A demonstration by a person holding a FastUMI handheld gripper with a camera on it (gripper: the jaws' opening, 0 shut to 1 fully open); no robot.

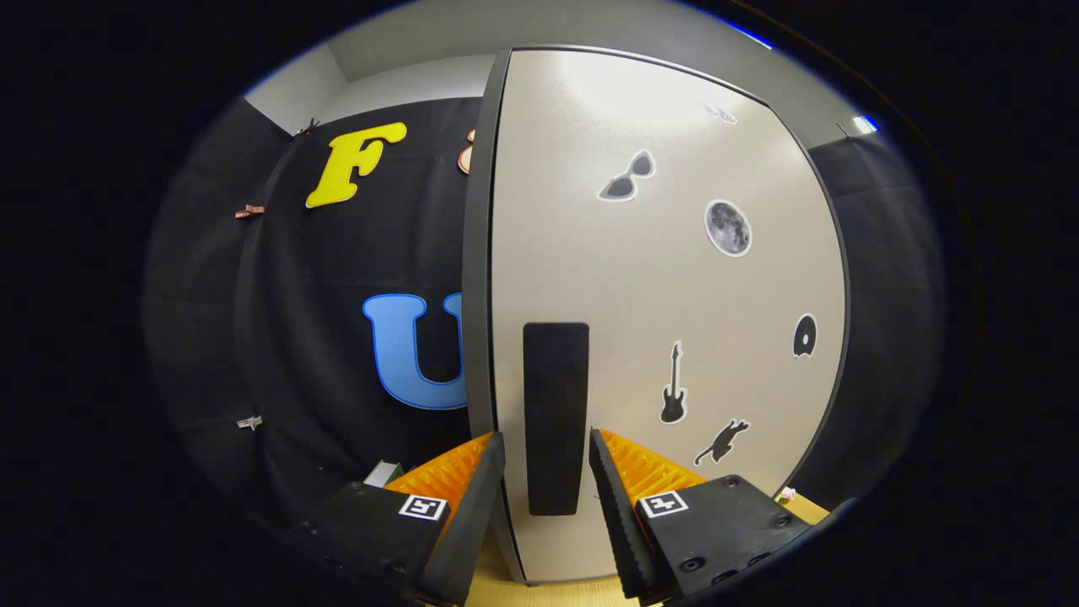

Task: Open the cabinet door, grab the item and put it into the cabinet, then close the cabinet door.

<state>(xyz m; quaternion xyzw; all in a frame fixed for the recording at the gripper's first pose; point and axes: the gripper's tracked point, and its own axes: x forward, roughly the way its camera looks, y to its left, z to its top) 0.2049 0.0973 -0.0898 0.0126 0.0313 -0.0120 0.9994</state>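
Cabinet door point(666, 278): pale panel with a dark edge band, standing upright just ahead of your gripper point(547, 459), dotted with small stickers, among them sunglasses point(628, 178), a moon point(727, 228), a guitar point(673, 385) and a cat point(722, 442). Door handle point(555, 417): black, oblong, fixed near the door's left edge, its long axis vertical. Gripper state: the fingers stand apart at a moderate spread, one to each side of the handle's lower half; a sliver of pale door shows between each finger and the handle, so by my reading they grip nothing yet. Key relation: the handle lies straight ahead, between the two fingers, its length running upright across the line along which they would close, so closing them should catch it across its narrow width. Door position: you see the dark edge band point(480, 253) at the left, but whether the door is shut flush or slightly ajar cannot be told. Item to be stowed: not identified; a small pale object point(383, 472) sits low beyond the left finger, too small to name. Wooden surface point(506, 590): a light strip below the door's foot. Stage, as judged: opening step, handle not yet gripped.
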